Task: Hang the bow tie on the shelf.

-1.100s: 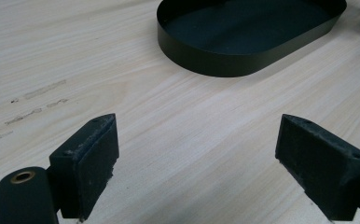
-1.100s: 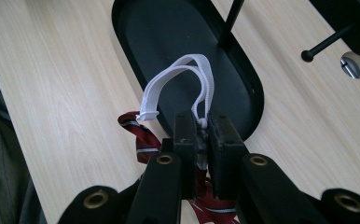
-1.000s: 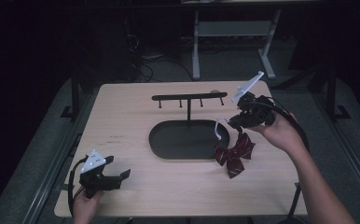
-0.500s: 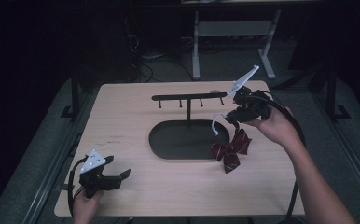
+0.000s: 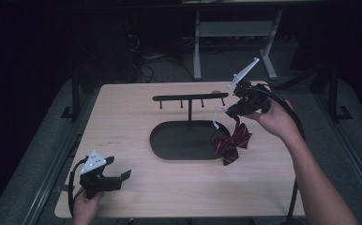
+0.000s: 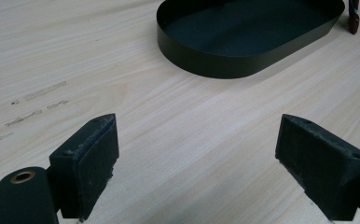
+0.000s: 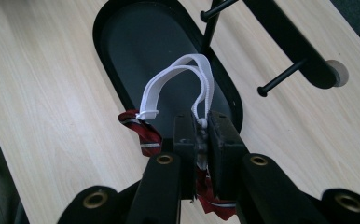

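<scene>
A dark red bow tie (image 5: pixel 230 142) is held up by its white strap (image 7: pixel 187 79) in the clenched right gripper (image 5: pixel 230 111), above the oval tray's (image 5: pixel 169 152) right end. The left gripper (image 5: pixel 118 177) is rested released near the table's (image 5: pixel 123 108) front left corner.

Black grippers (image 5: pixel 123 176); grey triangular plates (image 5: pixel 94 162); brass-ringed screw holes (image 7: pixel 164 159)

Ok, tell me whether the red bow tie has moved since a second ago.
Yes. The red bow tie, clamped in the right gripper, has risen slightly and shifted a little away from the black tray, toward the hook stand.
</scene>
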`<action>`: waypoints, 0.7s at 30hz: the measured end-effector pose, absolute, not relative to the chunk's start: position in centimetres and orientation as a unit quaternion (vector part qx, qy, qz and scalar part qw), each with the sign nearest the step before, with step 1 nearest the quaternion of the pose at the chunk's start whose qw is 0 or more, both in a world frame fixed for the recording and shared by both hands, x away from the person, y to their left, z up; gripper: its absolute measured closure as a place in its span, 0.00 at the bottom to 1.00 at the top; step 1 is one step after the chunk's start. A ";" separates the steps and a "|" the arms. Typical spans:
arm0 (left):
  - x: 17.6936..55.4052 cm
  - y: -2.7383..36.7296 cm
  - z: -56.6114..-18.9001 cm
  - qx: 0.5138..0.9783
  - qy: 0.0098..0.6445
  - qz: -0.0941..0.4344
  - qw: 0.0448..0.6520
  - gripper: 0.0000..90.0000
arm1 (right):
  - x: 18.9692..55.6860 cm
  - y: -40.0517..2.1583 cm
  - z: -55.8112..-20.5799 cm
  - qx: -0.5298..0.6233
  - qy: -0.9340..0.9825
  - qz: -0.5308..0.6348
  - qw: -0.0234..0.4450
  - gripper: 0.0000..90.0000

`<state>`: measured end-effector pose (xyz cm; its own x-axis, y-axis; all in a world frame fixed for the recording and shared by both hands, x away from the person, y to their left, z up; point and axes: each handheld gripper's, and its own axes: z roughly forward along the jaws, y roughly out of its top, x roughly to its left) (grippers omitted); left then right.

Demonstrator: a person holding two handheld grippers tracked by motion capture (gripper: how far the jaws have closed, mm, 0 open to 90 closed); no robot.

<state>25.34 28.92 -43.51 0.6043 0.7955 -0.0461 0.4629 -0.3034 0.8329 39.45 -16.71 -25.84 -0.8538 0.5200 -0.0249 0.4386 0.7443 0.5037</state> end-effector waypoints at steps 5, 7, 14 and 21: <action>25.4 28.9 -43.5 0.785 0.400 0.192 0.432 0.15 | 40.2 -16.6 -25.6 0.263 0.930 0.245 0.081 0.91; 25.4 28.9 -43.5 0.785 0.401 0.192 0.432 0.15 | 40.4 -16.6 -25.5 0.265 0.928 0.247 0.081 0.91; 25.4 28.8 -43.6 0.784 0.401 0.191 0.433 0.15 | 41.3 -16.5 -25.2 0.273 0.927 0.244 0.082 0.91; 25.3 28.7 -43.6 0.785 0.401 0.189 0.433 0.15 | 42.5 -16.6 -25.0 0.287 0.923 0.242 0.082 0.91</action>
